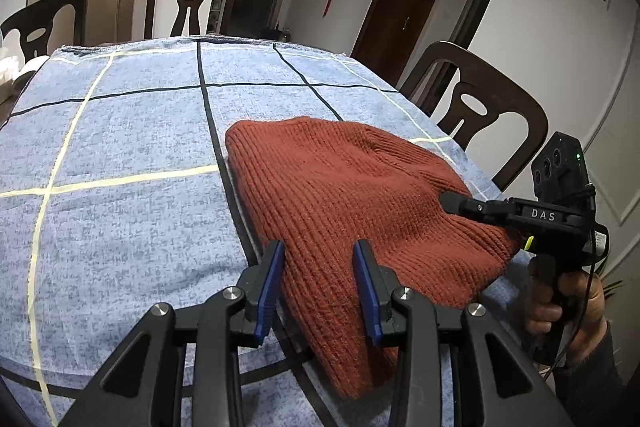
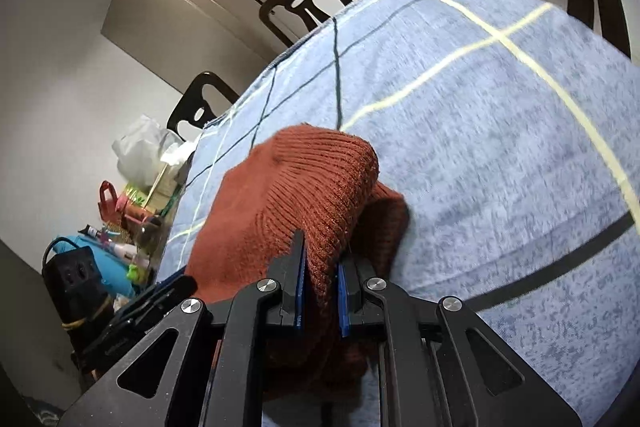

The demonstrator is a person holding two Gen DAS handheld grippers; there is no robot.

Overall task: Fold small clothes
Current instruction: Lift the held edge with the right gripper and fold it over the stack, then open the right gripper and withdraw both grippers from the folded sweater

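Rust-red knitted hat (image 1: 340, 195) lies flat at centre right of frame on the blue checked cloth (image 1: 120, 147) covering the tabletop. Left hand-held gripper (image 1: 319, 267), lower centre: jaws apart, straddling the hat's near edge. Right hand-held gripper (image 1: 450, 202) enters from right edge, tips on the hat.

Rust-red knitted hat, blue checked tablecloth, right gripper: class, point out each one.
Rust-red knitted hat (image 1: 340, 179), left wrist view, ribbed middle.
Blue checked tablecloth (image 1: 120, 131), left wrist view, bare part.
Right gripper (image 2: 320, 287), right wrist view, between fingertips.
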